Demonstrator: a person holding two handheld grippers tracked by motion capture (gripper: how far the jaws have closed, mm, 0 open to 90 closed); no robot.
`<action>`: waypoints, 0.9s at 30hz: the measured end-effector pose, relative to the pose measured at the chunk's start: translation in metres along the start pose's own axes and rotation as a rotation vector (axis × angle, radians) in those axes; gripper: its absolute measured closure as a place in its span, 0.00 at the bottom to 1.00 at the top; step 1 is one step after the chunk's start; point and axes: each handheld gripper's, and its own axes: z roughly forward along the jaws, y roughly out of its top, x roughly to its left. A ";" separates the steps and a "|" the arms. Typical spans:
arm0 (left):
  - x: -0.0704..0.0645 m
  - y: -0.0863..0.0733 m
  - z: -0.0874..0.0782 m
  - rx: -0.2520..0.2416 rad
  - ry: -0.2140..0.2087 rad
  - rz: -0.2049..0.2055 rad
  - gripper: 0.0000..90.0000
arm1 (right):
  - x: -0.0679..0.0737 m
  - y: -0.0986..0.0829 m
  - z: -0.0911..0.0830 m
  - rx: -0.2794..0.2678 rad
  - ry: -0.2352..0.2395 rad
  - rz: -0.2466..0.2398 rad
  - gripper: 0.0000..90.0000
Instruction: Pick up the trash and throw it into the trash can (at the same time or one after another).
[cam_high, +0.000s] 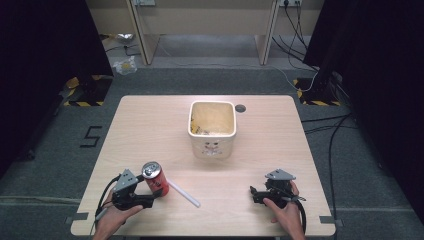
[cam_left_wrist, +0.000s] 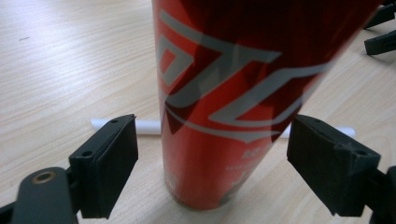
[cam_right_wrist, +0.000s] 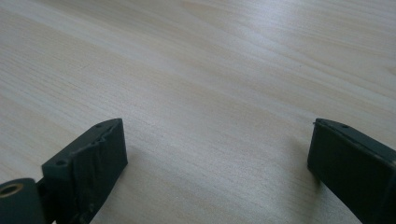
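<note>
Left tool (cam_left_wrist: 212, 158) open around upright red can (cam_left_wrist: 233, 93), seemingly untouched; right tool (cam_right_wrist: 219, 158) open.

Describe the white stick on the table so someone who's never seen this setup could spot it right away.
Start at the wooden table and find the cream bin near its middle. Come toward the near edge, left of centre, to the red can standing between the open jaws of the left gripper. The white stick lies flat just right of the can, the one thin, pale thing there.
</note>
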 end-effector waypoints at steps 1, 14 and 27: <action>0.000 0.000 0.001 0.000 -0.001 0.000 0.19 | 0.000 0.000 0.000 0.000 0.000 0.000 0.06; -0.003 0.005 0.010 -0.007 0.001 0.031 0.36 | 0.000 0.000 0.000 0.001 0.000 -0.001 0.06; -0.003 0.015 0.005 -0.025 0.000 0.042 0.37 | 0.000 0.000 0.000 0.001 -0.001 -0.001 0.05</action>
